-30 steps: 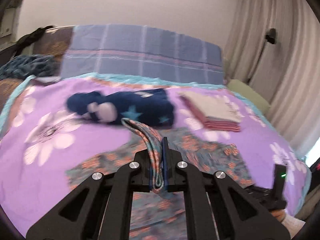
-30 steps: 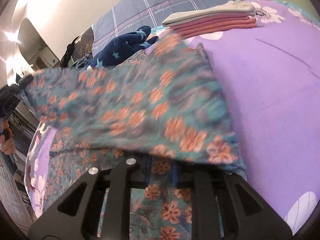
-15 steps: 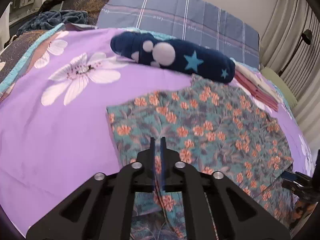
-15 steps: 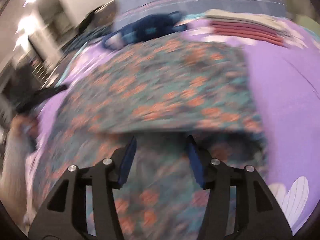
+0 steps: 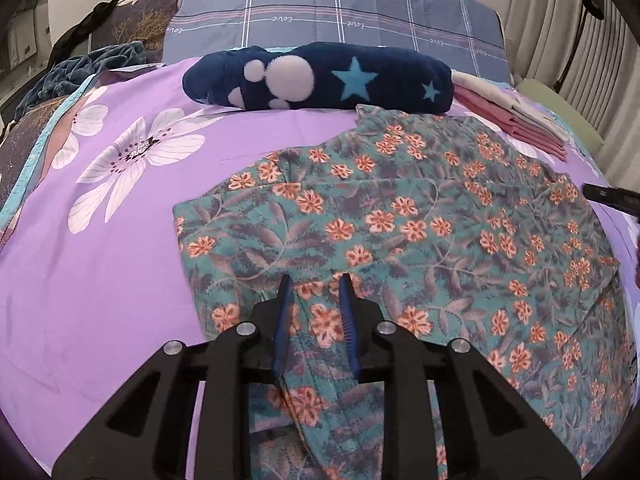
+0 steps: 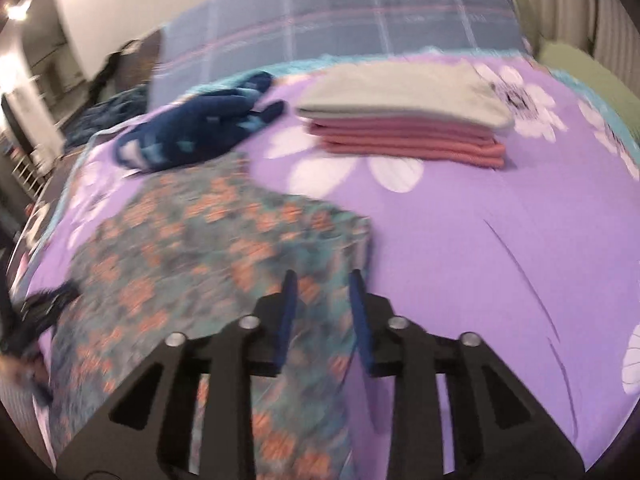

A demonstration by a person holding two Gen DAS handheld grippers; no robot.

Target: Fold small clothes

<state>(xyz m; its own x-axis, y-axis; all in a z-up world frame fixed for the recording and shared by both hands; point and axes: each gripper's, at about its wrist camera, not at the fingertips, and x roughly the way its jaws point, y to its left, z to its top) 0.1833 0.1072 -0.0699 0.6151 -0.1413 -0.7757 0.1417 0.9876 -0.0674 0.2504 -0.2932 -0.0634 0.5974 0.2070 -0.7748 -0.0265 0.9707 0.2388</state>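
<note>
A teal garment with orange flowers (image 5: 404,232) lies folded over on the purple bedspread (image 5: 100,248). My left gripper (image 5: 316,284) is open and empty, just above the garment's near left part. In the right wrist view the same garment (image 6: 224,240) is blurred. My right gripper (image 6: 322,280) is open and empty above the garment's right edge. The right gripper's tip shows at the right edge of the left wrist view (image 5: 612,196).
A dark blue plush roll with stars (image 5: 320,76) lies behind the garment. A stack of folded pink and grey clothes (image 6: 404,120) sits at the back right. A checked blue pillow (image 5: 340,12) lies at the headboard. Curtains (image 5: 580,32) hang on the right.
Both grippers held the floral garment up, brought its edge forward and down, then opened. The garment now lies flat and folded, and both grippers are free of it.
</note>
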